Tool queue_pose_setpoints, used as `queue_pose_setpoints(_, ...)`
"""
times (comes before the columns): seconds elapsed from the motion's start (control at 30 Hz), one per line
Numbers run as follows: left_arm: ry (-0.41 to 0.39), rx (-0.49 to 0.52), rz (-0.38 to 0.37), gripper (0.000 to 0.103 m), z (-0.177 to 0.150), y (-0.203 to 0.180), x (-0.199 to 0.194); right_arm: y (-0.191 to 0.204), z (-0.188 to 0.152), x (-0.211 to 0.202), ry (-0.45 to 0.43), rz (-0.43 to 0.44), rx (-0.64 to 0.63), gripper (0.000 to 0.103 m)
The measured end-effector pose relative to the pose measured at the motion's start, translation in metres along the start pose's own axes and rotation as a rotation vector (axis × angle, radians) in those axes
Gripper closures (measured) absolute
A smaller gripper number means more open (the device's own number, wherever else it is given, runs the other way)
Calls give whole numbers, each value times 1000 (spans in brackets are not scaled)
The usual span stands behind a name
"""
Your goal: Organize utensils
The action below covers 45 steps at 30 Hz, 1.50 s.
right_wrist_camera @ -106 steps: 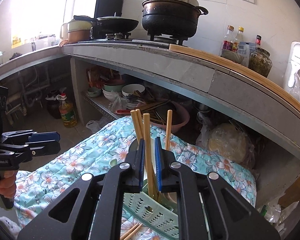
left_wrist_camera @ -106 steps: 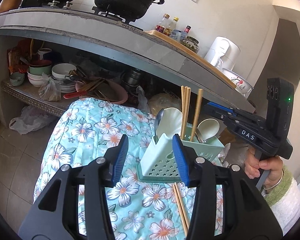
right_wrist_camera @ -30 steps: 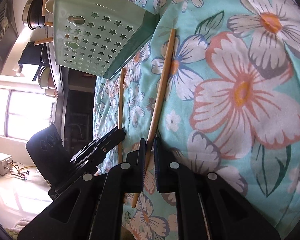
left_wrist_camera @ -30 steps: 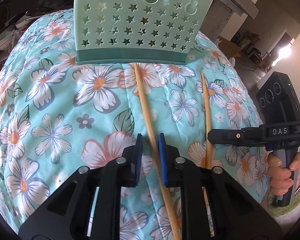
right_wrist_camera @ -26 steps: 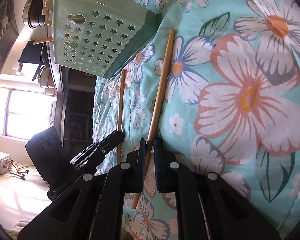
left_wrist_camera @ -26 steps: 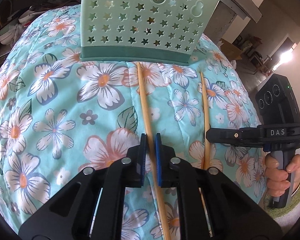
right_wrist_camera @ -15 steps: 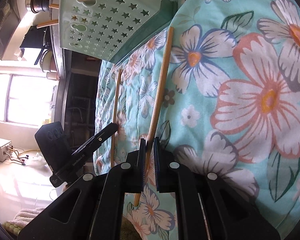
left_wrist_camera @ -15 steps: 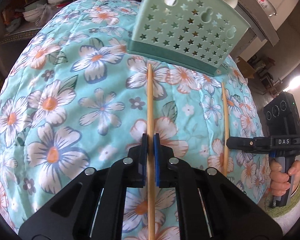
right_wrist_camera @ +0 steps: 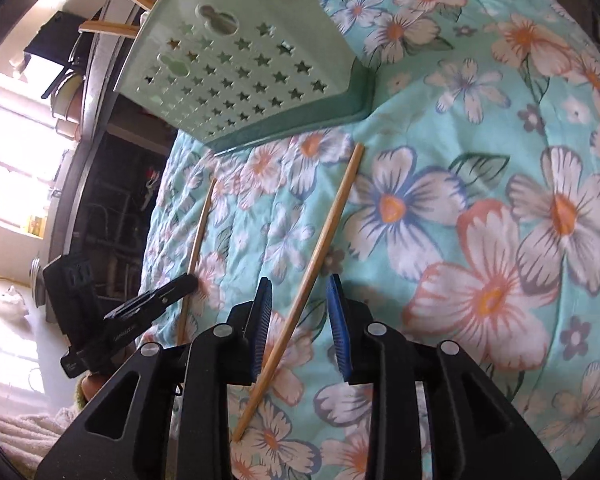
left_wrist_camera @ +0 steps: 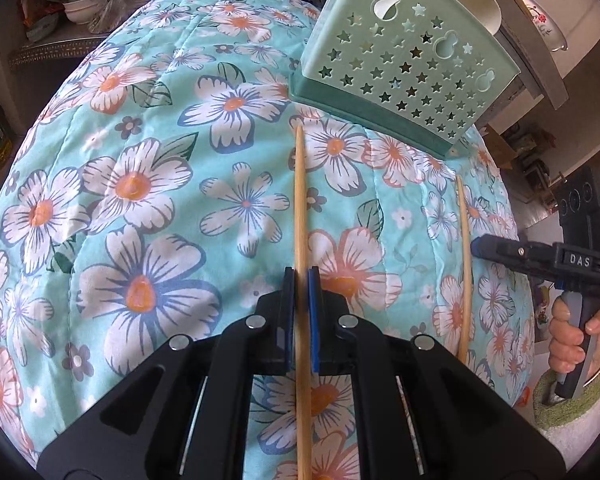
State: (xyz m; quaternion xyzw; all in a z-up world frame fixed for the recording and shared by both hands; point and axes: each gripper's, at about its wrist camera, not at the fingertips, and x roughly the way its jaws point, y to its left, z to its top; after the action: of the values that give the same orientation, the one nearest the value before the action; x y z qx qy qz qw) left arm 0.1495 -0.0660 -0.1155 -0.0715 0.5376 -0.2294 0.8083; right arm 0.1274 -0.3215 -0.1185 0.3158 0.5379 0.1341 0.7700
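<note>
Utensils: two long pale bamboo chopsticks, lay on a turquoise quilted cloth [left_wrist_camera: 148, 120] printed with white and orange flowers, near a mint-green plastic utensil holder.
Quilted cloth: spread across the whole work surface, bore the holder and both chopsticks.
Utensil holder [left_wrist_camera: 404, 68]: mint-green plastic, pierced with star and gourd-shaped holes, darker green base; stood at the far end of the cloth, just beyond the chopsticks' far tips; wooden sticks and a pale spoon bowl rose above its rim.
Left gripper [left_wrist_camera: 301, 280]: black body, blue pads; clamped tight on the first chopstick, pads pressed against both its sides.
Right gripper [right_wrist_camera: 300, 292]: black body, blue pads; just been opening, jaws partly apart, second chopstick between them but touched by neither pad; seen side-on at the right edge of the left wrist view, handle gripped by a hand [left_wrist_camera: 576, 336].
First chopstick [left_wrist_camera: 300, 200]: ran straight from between the left pads toward the holder's base, far tip just short of it.
Second chopstick [right_wrist_camera: 320, 248]: lay flat on the cloth, slanted toward the holder's near corner, well apart from the first.
</note>
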Motion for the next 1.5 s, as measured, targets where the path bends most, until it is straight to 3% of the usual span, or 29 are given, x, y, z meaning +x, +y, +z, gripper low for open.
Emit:
queue_pose_setpoints(0.17, 1, 2, 0, 97, 0, 0, -1, -10, 21, 8, -58, -79, 24, 75)
queue_pose_setpoints(0.27, 6, 3, 2, 97, -1, 0, 0, -15, 25, 13, -86, -103, 25, 85)
queue_pose_setpoints(0.33, 8, 11, 3, 97, -2, 0, 0, -15, 28, 16, -92, -93, 33, 90)
queue_pose_setpoints(0.5, 31, 34, -18, 97, 6, -2, 3, -3, 26, 23, -77, -73, 1, 91)
queue_pose_setpoints(0.8, 36, 107, 5, 81, 53, -14, 15, 1, 26, 29, -62, -67, -9, 91)
queue_pose_setpoints(1.07, 48, 165, 82, 81, 93, -20, 37, -6, 27, 27, -54, -64, -12, 91)
queue_pose_setpoints(1.3, 71, 209, 134, 82, 110, -30, 59, -8, 30, 24, -44, -64, -16, 91)
queue_pose_setpoints(1.5, 73, 201, 149, 92, 118, -30, 64, -7, 38, 21, -44, -69, -16, 90)
